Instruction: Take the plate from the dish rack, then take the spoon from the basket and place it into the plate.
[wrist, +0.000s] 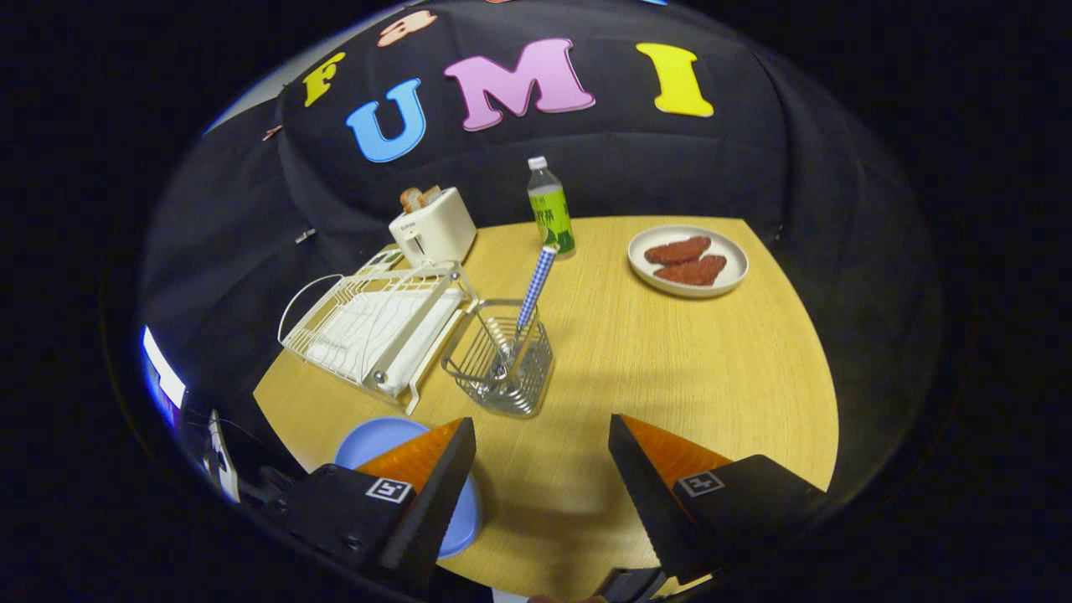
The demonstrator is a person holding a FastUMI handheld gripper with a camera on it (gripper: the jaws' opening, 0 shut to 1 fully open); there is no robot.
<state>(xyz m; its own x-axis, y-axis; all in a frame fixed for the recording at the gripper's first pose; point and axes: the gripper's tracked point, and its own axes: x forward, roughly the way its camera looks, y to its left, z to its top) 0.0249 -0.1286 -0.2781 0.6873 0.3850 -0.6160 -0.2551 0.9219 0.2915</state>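
Hand-held gripper (540, 469): fingers spread, holding nothing, above the counter (670, 377). Plate (373, 444): flat under the left finger, already out of the dish rack (377, 322), ready to receive. Spoon (533, 293): upright in the basket (502, 360) just ahead, handle free for grasping.

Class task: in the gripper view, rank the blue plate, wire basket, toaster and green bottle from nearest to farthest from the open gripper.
From the gripper:
1. Blue plate, under one finger.
2. Wire basket, just ahead, holding the spoon.
3 and 4. Toaster and green bottle, both far back; too close to call.
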